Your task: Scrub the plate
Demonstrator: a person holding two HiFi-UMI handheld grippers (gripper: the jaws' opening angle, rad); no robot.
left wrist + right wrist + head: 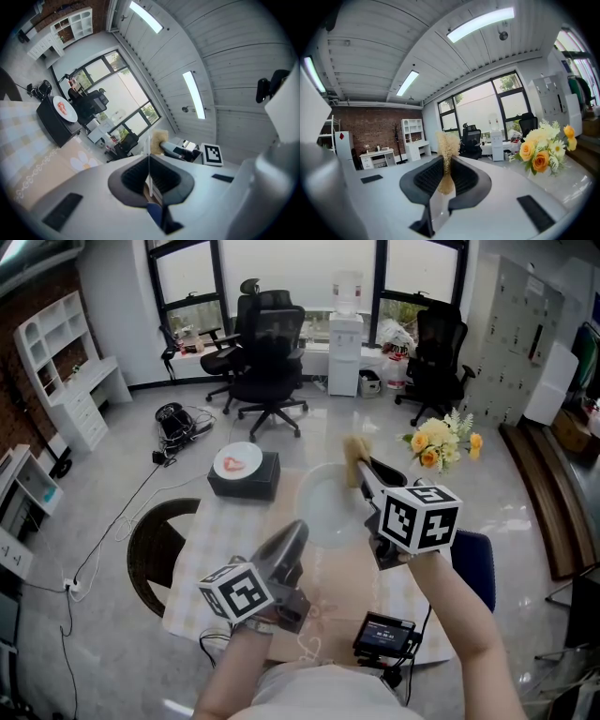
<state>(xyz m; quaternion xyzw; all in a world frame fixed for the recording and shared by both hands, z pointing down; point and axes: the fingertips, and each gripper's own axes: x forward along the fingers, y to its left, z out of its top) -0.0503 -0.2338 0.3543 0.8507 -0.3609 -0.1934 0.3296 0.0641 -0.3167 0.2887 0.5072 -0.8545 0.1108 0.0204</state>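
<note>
A clear, see-through plate (328, 507) is held up over the table, and my left gripper (296, 532) is shut on its near-left rim. In the left gripper view the plate (148, 154) shows edge-on as a thin line pinched between the jaws of the left gripper (149, 176). My right gripper (360, 470) is shut on a tan fibrous scrubber (353, 450), which sits at the plate's far-right edge. In the right gripper view the scrubber (446, 150) sticks up from between the closed jaws of the right gripper (446, 180). The scrubber (159, 137) also shows beyond the plate in the left gripper view.
A black box (246, 478) carrying a white plate with a red mark (237, 461) stands at the table's far left. A bunch of yellow flowers (439, 442) is at the far right. A small black device (383, 635) lies near me. Office chairs (270, 357) stand beyond.
</note>
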